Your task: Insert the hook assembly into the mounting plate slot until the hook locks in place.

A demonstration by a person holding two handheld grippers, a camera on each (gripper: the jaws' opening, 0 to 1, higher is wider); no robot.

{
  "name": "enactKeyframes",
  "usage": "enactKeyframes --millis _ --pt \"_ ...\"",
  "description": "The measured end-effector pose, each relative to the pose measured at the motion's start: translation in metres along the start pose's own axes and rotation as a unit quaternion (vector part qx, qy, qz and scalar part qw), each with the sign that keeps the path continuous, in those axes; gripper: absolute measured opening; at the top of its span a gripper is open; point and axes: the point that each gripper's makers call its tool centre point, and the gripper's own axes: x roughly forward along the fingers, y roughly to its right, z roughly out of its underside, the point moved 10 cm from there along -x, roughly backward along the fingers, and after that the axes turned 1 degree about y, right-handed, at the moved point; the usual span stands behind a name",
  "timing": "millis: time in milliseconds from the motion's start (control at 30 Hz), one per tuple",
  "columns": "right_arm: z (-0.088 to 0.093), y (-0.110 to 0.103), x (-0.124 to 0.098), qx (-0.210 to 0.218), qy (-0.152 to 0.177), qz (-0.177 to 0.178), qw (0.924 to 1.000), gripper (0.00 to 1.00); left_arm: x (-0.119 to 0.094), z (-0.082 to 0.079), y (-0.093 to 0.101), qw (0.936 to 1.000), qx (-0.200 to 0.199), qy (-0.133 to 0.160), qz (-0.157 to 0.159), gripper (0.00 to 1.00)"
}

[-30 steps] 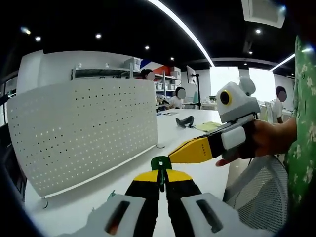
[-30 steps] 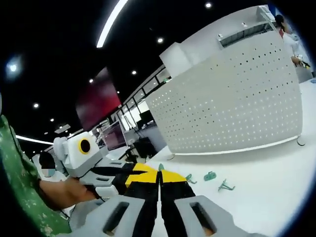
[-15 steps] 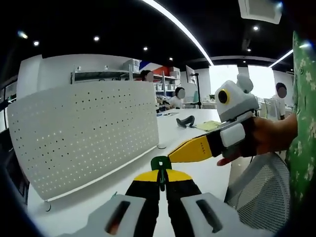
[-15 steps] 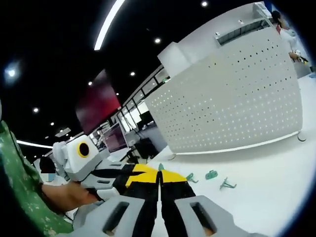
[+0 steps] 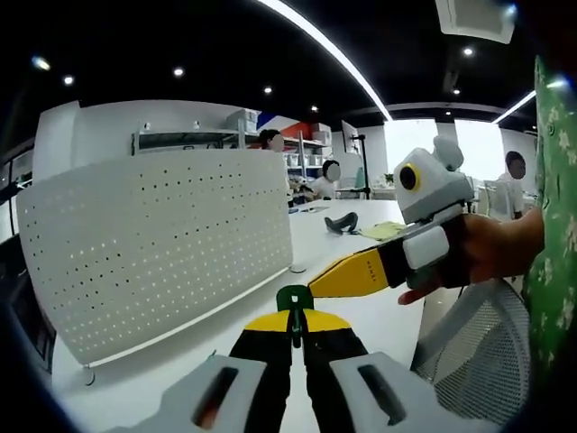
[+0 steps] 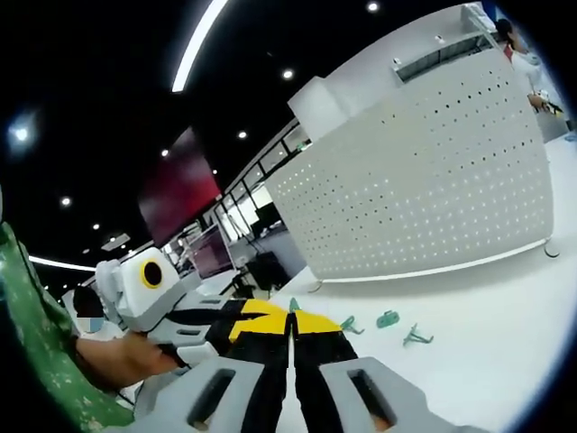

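Holding a small green hook (image 5: 294,300) pinched tight at its yellow jaw tips, the left gripper (image 5: 295,317) sits up above the white worktop (image 5: 361,262), with the hook's green head poking up past the tips. The right gripper (image 5: 335,281) comes in from the right in the left gripper view, a hand (image 5: 491,257) wrapped around it, yellow tip almost touching the hook. In its own view the right gripper (image 6: 290,317) has its jaws clenched together with nothing between them that I can make out, and the left gripper (image 6: 216,317) sits just beside it.

The plate (image 5: 158,239) is a white perforated panel, standing upright on little feet on the worktop, off beyond both grippers. It's well apart from the hook. In the right gripper view the plate (image 6: 419,194) has three more loose green hooks (image 6: 386,318) lying on the worktop in front of it, near its bottom edge.
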Motion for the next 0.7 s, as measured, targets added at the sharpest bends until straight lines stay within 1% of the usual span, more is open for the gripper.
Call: enactKeyframes --millis 267,500,600,700 --pt "-0.002 -0.003 0.003 -0.013 -0.001 0.005 0.9999 0.00 -0.001 -0.001 -0.002 1.0000 -0.002 0.003 -0.001 0.03" --pt "-0.006 -0.008 0.008 -0.027 -0.004 0.015 0.9995 0.00 -0.004 -0.004 -0.009 1.0000 -0.006 0.008 0.001 0.03" --pt "-0.011 -0.012 0.013 -0.046 -0.012 0.023 0.9986 0.00 -0.006 -0.009 -0.014 0.9998 -0.009 0.015 0.000 0.03" --pt "-0.016 -0.018 0.017 -0.060 -0.015 0.030 0.9976 0.00 -0.008 -0.017 -0.018 0.9997 -0.013 0.023 -0.001 0.03"
